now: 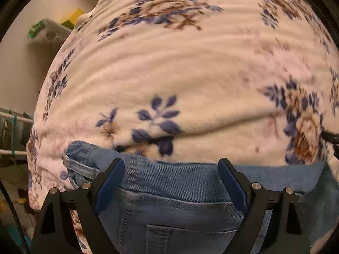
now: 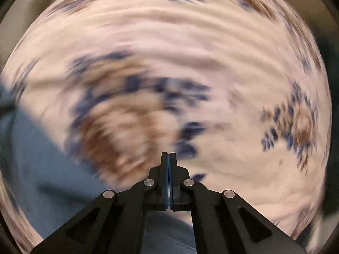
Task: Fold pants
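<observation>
Where tool (image 1: 171, 165) gapes, jeans (image 1: 173, 192) beneath.

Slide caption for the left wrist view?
Open left gripper poised above blue jeans lying on a floral blanket.

The right wrist view is smeared by motion: the cream floral fleece blanket (image 2: 211, 63) loses its pattern and the blue denim pants (image 2: 42, 158) at lower left show no seams. In the left wrist view the pants (image 1: 180, 190) run off the bottom edge, and shelf items (image 1: 48, 29) at upper left are too small to identify.
</observation>
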The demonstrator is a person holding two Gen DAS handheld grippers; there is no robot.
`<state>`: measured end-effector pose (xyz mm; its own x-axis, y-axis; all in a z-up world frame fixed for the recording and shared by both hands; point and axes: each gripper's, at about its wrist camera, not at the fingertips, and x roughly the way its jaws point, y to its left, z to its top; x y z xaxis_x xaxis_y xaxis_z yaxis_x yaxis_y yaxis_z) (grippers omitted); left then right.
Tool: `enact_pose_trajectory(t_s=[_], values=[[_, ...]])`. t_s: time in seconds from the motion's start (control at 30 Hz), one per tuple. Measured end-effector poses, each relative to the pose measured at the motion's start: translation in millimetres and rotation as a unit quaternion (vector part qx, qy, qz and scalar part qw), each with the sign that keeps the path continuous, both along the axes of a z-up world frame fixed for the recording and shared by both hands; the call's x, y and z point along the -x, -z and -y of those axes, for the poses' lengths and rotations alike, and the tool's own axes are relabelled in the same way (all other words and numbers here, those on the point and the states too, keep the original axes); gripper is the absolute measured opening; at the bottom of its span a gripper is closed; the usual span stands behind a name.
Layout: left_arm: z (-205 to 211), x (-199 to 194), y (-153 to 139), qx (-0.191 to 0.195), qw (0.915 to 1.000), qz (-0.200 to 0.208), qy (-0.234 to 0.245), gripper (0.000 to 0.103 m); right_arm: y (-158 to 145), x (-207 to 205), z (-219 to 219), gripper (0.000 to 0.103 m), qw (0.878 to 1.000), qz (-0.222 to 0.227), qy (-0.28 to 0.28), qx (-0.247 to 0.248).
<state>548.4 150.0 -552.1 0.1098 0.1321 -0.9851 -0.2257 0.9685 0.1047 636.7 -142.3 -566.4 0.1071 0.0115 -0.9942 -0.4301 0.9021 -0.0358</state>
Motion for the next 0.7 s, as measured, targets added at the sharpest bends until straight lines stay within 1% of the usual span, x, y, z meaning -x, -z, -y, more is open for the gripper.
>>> enact_pose_trajectory(t_s=[0.03,0.07,0.13,0.17,0.2,0.23,0.27,0.3,0.33,0.43,0.47,0.5,0.57,0.6,0.63,0.7], values=[[-7,1,-2,0.009,0.9999,0.002,-0.009,0.09,2,-7,9,0.0,0.998,-0.035,0.036,-0.035],[-17,5,-7,0.023,0.9994,0.005,-0.023,0.09,2,-11,17,0.001,0.991,-0.081,0.077,-0.076],[-38,18,-16,0.047,0.9976,0.012,-0.05,0.09,-8,-6,23,0.012,0.979,-0.114,0.119,-0.117],[-50,27,-20,0.056,0.9963,0.014,-0.064,0.09,-14,2,27,0.028,0.971,-0.131,0.141,-0.145],[-59,35,-22,0.06,0.9953,0.014,-0.075,0.09,-20,12,31,0.039,0.958,-0.147,0.169,-0.179],[-70,44,-23,0.064,0.9941,0.012,-0.087,0.09,-20,19,33,0.058,0.945,-0.163,0.196,-0.205],[-81,51,-23,0.068,0.9929,0.01,-0.097,0.09,-22,32,37,0.062,0.93,-0.178,0.224,-0.229],[-91,58,-24,0.067,0.9919,0.01,-0.108,0.09,-20,46,40,0.062,0.917,-0.191,0.247,-0.249],[-98,64,-23,0.065,0.9912,0.008,-0.115,0.09,-20,56,38,0.062,0.909,-0.2,0.261,-0.257],[-118,73,-9,0.07,0.989,-0.007,-0.13,0.09,-15,73,22,0.062,0.908,-0.198,0.271,-0.251],[-124,73,-4,0.078,0.9884,-0.012,-0.13,0.09,-11,78,17,0.062,0.902,-0.205,0.281,-0.255],[-128,72,3,0.089,0.9877,-0.017,-0.127,0.09,4,79,12,0.062,0.901,-0.206,0.286,-0.254],[-133,69,13,0.114,0.9858,-0.022,-0.121,0.09,13,81,2,0.062,0.901,-0.199,0.295,-0.247],[-135,65,20,0.135,0.9839,-0.027,-0.115,0.09,25,71,-9,0.062,0.9,-0.2,0.299,-0.247],[-137,62,25,0.147,0.9824,-0.029,-0.112,0.09,28,71,-13,0.062,0.899,-0.2,0.305,-0.241],[-142,57,38,0.171,0.9781,-0.042,-0.11,0.09,45,55,-25,0.064,0.902,-0.195,0.31,-0.227]])
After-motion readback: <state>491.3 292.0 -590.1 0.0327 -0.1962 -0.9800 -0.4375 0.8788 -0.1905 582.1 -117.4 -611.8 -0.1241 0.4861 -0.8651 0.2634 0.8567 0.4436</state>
